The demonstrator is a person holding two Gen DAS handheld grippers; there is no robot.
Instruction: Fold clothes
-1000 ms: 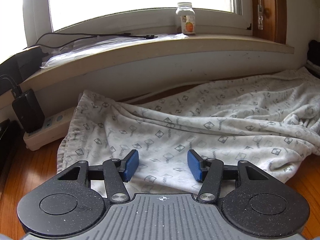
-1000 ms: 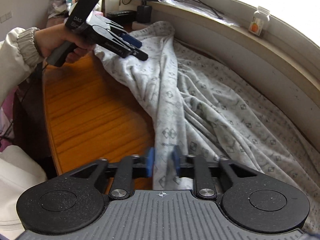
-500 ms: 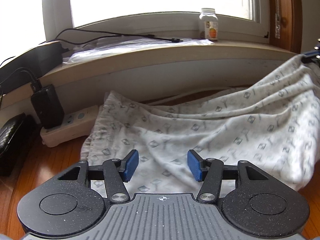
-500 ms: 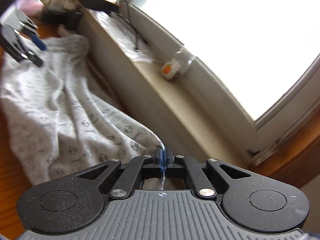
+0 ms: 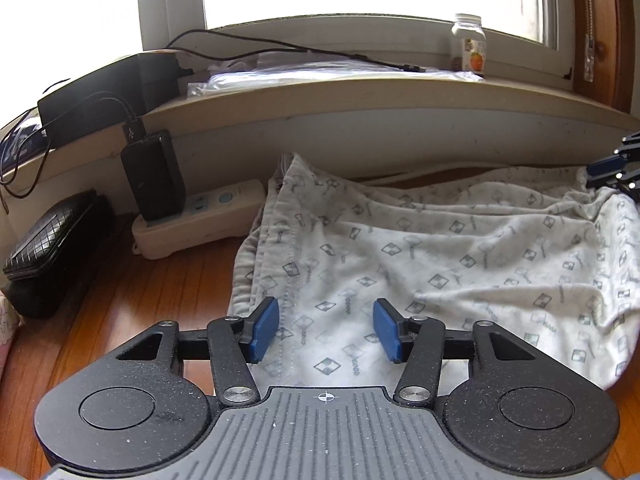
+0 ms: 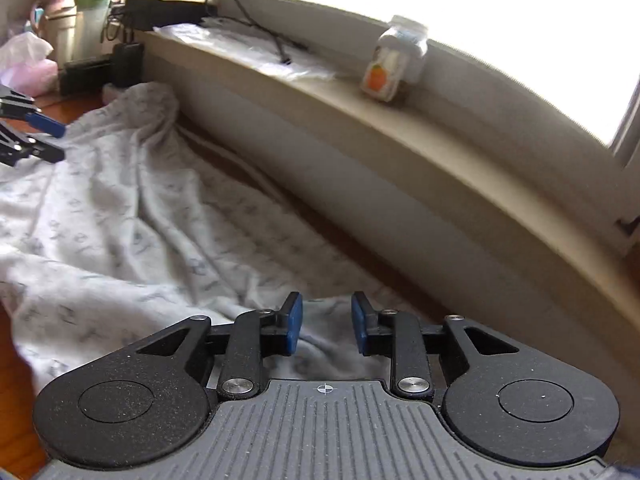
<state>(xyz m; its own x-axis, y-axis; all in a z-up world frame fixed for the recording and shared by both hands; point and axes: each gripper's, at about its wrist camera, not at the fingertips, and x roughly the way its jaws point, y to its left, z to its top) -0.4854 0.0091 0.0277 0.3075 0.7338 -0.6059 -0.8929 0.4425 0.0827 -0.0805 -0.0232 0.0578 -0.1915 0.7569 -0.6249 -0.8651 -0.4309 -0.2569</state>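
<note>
A moment ago the right gripper (image 6: 326, 328) was clamped on the hem of the patterned garment (image 5: 420, 256); now its jaws are opening, the cloth lying slack between them, not pinched. The left gripper (image 5: 326, 330) hovers open over the other end (nothing held). The garment lies spread on the wooden table (image 5: 152, 292) below the windowsill (image 5: 360, 96). Spreading looks done; next, pinching an edge to fold over.
</note>
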